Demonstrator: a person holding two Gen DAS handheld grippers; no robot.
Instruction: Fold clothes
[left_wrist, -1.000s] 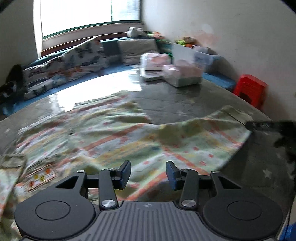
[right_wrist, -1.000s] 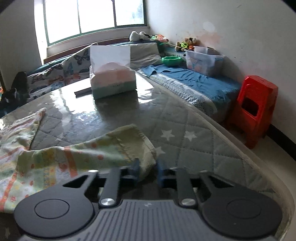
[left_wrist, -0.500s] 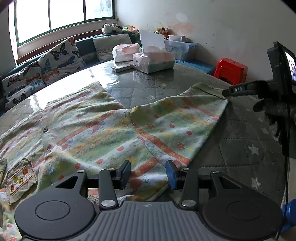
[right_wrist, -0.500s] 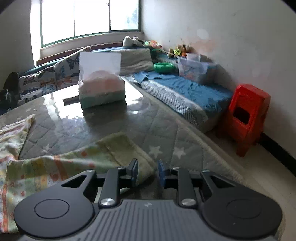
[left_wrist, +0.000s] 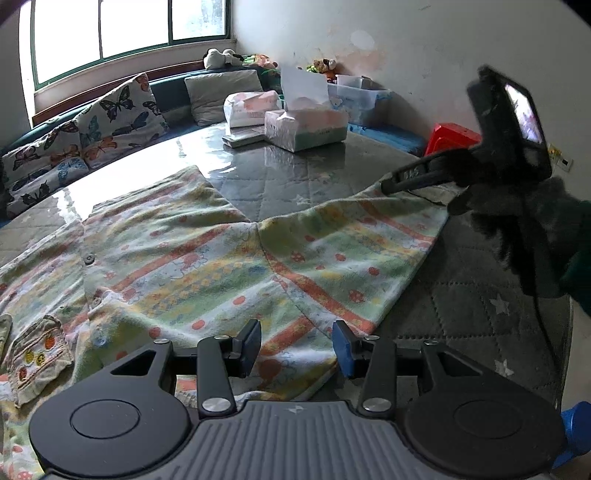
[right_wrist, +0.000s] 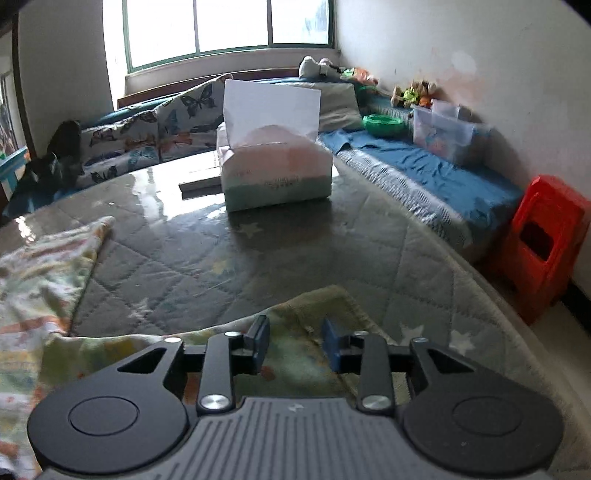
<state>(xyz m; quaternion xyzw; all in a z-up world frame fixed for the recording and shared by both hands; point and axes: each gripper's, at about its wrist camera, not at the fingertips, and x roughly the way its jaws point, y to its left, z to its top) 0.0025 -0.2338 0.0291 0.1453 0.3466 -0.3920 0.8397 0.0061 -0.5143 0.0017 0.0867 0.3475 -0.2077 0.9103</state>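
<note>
Left hand-held gripper (left_wrist: 295, 343) gapes over the garment (left_wrist: 207, 258).

You are working in a lived-in home sitting room: a bench seat under the wide window (right_wrist: 229, 26) carries butterfly-print cushions (left_wrist: 118, 118), stuffed toys (right_wrist: 413, 92) sit along the plaster wall, a paper tissue pack (right_wrist: 275, 173) lies on the glass-topped quilted table (right_wrist: 295, 251), and a red plastic stool (right_wrist: 546, 243) stands beside it.

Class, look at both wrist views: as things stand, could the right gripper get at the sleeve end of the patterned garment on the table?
Probably yes. The right gripper is open, right above the sleeve end of the garment, with nothing between them. The tissue box sits well beyond.
</note>
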